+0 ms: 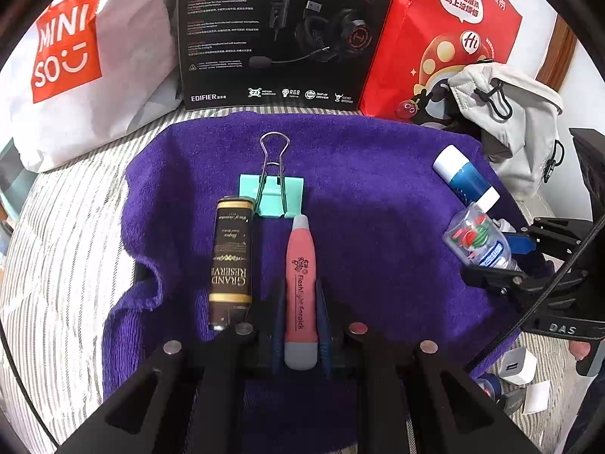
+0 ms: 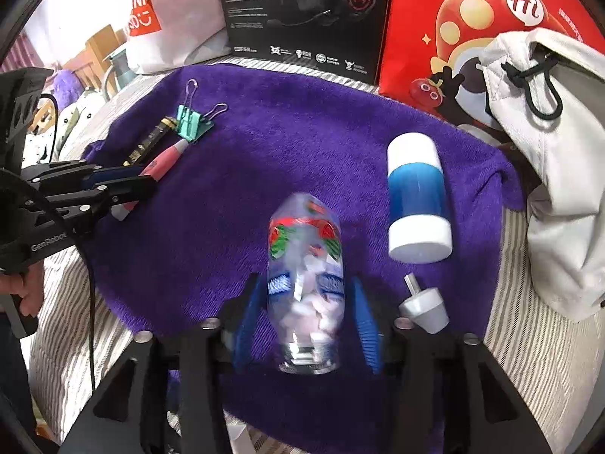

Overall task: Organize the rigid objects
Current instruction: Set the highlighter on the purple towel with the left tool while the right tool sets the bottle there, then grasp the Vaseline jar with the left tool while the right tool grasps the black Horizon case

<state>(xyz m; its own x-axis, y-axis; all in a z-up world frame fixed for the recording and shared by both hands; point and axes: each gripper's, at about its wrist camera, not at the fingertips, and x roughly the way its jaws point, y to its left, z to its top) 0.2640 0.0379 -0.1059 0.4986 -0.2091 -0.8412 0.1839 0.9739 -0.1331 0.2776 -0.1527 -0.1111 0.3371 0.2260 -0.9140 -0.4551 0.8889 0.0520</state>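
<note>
your left gripper [image 1: 300, 325] fingers are clamped on the pink flashlight earpick [image 1: 300, 287], its long axis running straight ahead toward the mint binder clip [image 1: 272, 196] on the purple towel [image 1: 378, 196]. right of that clip, your right gripper [image 2: 306, 325] fingers sit spread around the clear watermelon-print bottle [image 2: 306, 276], not visibly pinching.
</note>
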